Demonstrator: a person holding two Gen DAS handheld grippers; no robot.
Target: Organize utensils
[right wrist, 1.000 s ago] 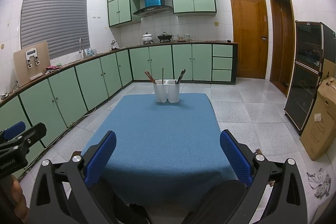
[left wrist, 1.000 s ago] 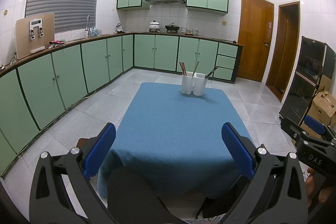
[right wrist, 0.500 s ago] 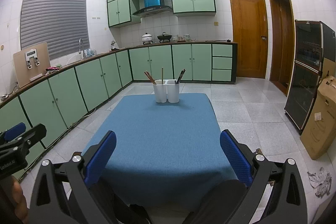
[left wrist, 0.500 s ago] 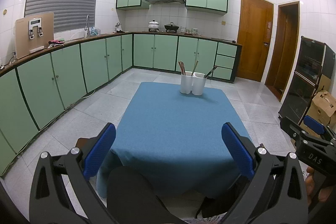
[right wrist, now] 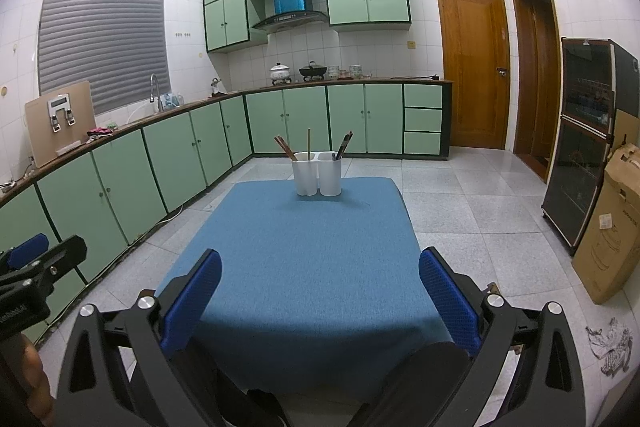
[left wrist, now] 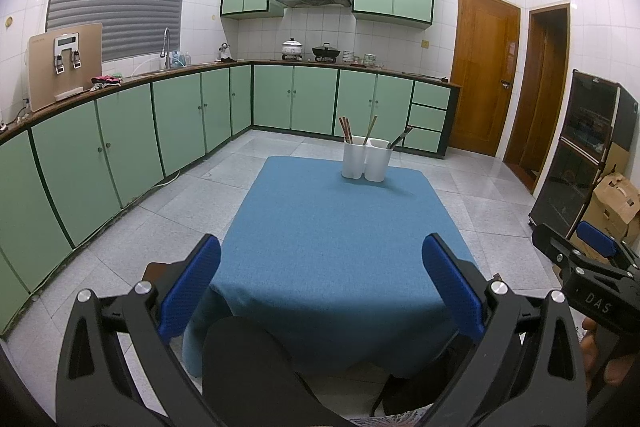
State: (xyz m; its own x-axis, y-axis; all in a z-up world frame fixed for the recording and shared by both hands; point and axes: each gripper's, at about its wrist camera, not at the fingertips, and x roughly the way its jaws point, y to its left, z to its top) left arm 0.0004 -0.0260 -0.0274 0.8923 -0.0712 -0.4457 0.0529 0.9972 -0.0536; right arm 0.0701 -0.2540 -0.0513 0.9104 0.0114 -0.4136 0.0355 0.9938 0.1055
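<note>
Left tongs [left wrist: 320,285] spread wide, empty, above near edge of blue-clothed counter [left wrist: 340,235]. Right tongs [right wrist: 320,293] likewise wide apart, holding nothing, over same edge. White twin-cup holder [right wrist: 318,178] upright near far edge, centre; chopsticks [right wrist: 285,147] and dark utensils [right wrist: 344,145] standing in it.

We cannot tell which utensils [right wrist: 310,147] stand in the white holder [right wrist: 318,174] near the table's [right wrist: 304,267] far edge; their lower ends are hidden inside.
</note>
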